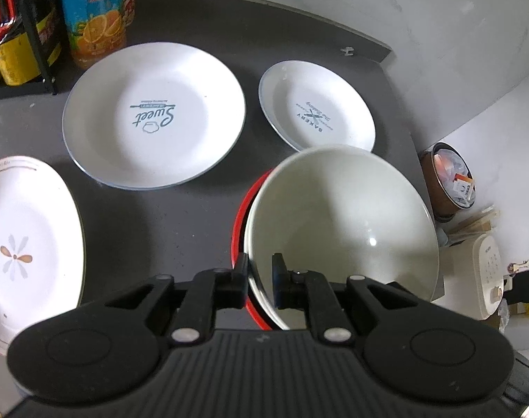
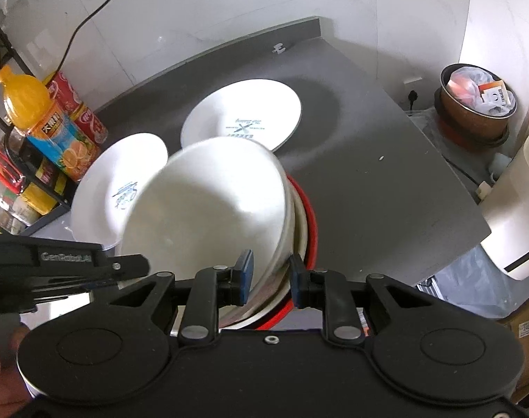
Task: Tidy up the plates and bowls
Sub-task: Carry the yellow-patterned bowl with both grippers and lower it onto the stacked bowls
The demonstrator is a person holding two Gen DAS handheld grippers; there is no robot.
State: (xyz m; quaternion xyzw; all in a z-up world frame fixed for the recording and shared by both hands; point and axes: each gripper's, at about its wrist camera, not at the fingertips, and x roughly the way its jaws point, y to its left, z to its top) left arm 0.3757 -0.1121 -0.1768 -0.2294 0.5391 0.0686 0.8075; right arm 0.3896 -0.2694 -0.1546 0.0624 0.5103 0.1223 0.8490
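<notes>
Item: white bowl [image 1: 337,216], glossy, round, deep-walled, tilted. It sits nested in a red-rimmed dish [image 1: 241,209] on the dark grey matte countertop [image 1: 166,230], at the near right part of the counter.

Left gripper [image 1: 261,280]: we find its black fingers clenched on the bowl's near rim, one pad outside the wall and one inside.

Right gripper [image 2: 269,277]: its blue-padded fingers straddle the stacked rims of the same bowl [image 2: 208,205] and the dishes under it; we cannot tell whether the pads press or only stand beside them.

Item: large white plate [image 1: 154,115], smooth, shallow, blue-grey edge, printed "Sweet", lying flat at the far centre.

Item: smaller white plate [image 1: 316,104], same finish, printed "BAKERY", far right, its near edge hidden behind the bowl.

Item: white plate with flower motif [image 1: 24,244], near left, partly cut off by the picture edge.

Surroundings: orange drink bottle [image 1: 93,10] and a red can [image 2: 79,111] at the far left beside a black wire rack [image 1: 38,45] of condiments; a copper-coloured bin [image 2: 476,104] with litter beyond the counter's right edge; pale marble-like wall [image 2: 229,3] with a black cable [image 2: 86,17].
</notes>
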